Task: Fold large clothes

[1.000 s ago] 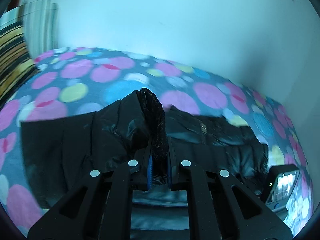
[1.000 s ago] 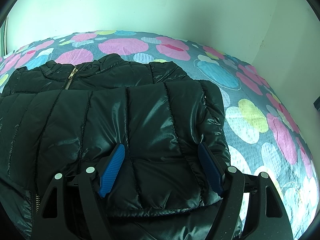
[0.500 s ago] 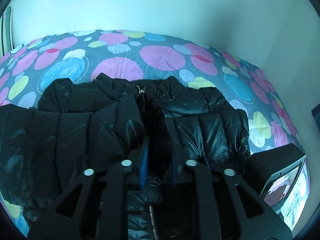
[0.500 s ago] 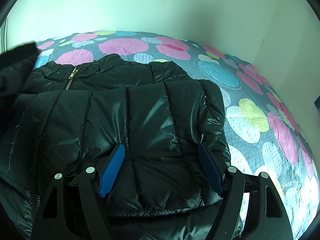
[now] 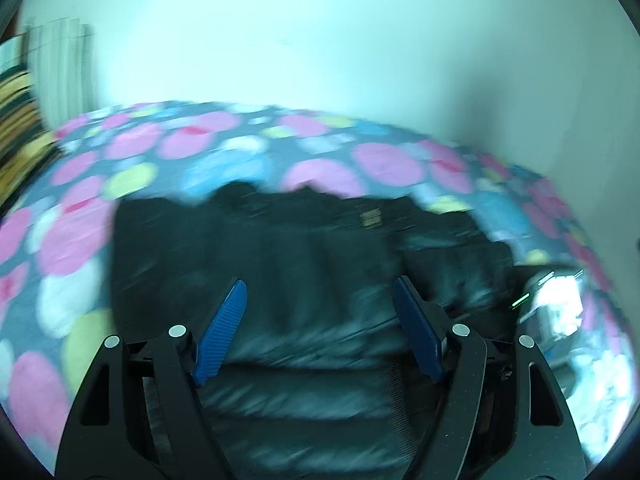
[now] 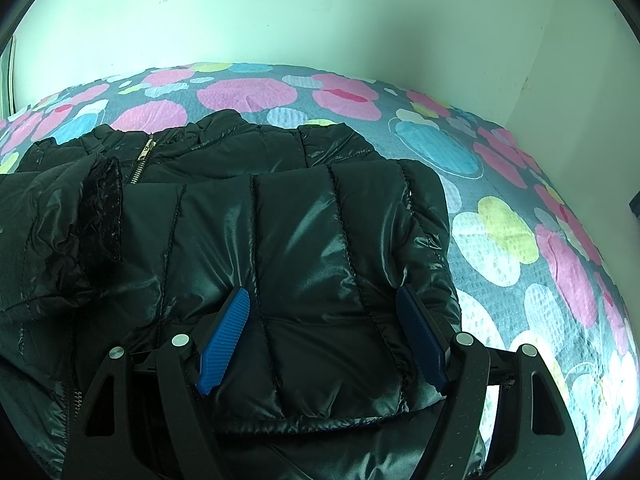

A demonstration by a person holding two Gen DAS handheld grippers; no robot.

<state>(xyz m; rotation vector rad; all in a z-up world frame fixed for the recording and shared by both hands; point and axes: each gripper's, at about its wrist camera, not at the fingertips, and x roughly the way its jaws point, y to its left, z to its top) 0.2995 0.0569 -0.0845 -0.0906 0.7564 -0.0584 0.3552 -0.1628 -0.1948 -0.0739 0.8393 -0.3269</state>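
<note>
The bed (image 6: 500, 220) had a grey cover with big pink, blue and yellow-green dots, shoved into a corner of plain pale walls (image 6: 280, 12). A striped yellow-and-dark cloth (image 5: 16, 120) sat off left, pretty blurry.

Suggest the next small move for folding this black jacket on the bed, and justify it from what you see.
Probably lower the left gripper to pinch the hem of the jacket nearest it, ready to fold the bottom up toward the collar. Both grippers are open and hold nothing; the right gripper hangs open over the sleeve already laid across the front, and the other sleeve lies folded in too.
</note>
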